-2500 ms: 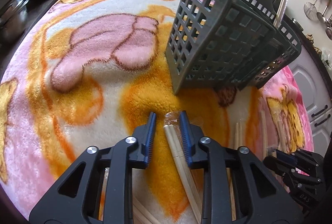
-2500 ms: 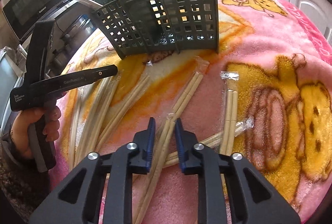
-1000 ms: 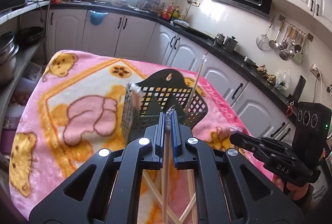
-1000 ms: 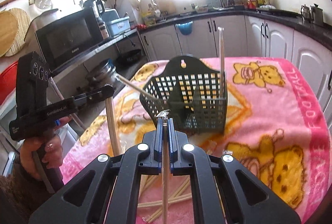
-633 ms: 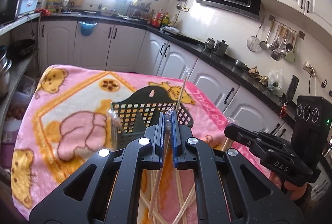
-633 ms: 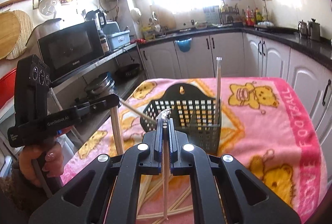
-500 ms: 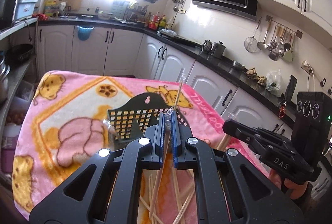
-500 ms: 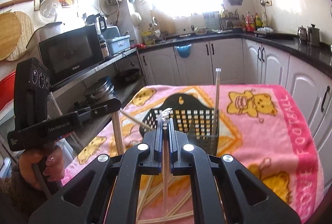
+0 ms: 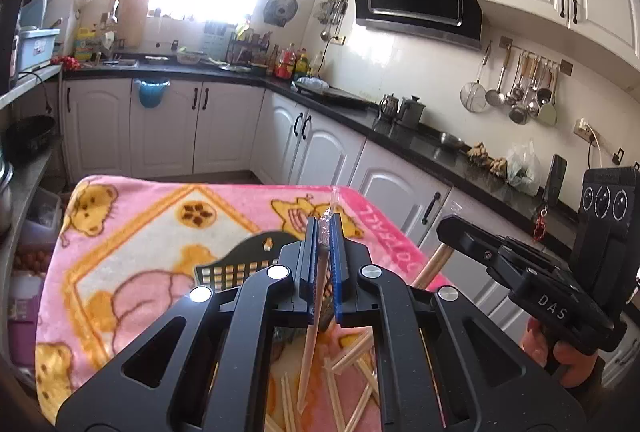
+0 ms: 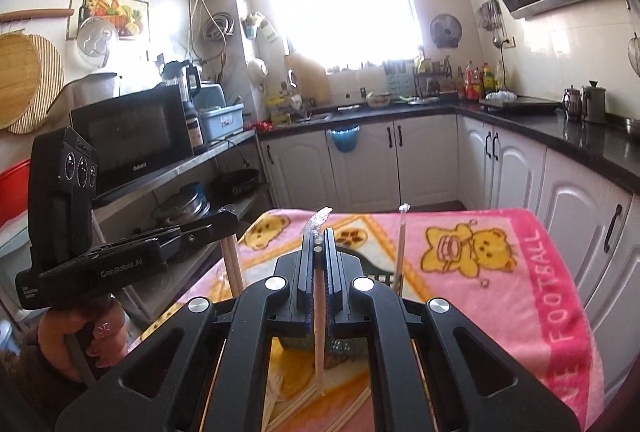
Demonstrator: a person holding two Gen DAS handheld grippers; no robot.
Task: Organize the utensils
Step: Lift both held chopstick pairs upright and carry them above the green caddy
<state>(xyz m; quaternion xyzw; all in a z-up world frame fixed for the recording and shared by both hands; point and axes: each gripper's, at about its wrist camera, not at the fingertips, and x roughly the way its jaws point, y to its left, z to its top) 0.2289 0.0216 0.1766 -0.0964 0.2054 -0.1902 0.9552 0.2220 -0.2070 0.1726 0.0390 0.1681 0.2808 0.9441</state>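
Both grippers are clamped nearly closed, each on a plastic-wrapped pair of pale wooden chopsticks: the left gripper (image 9: pixel 323 232) on the left pair (image 9: pixel 310 348), the right gripper (image 10: pixel 318 240) on the right pair (image 10: pixel 319 332), each hanging toward six o'clock above the pink bear-print blanket (image 10: pixel 500 272). The dark slotted plastic utensil basket (image 9: pixel 236 268), at twelve o'clock behind the fingers, holds one upright wrapped chopstick (image 10: pixel 399 248).

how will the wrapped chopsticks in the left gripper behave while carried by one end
Probably stiff: the chopsticks hang straight below the shut left gripper. Probably light, since a pinch near the top holds them. They tilt slightly, so they may swing; the wrapper could slip.
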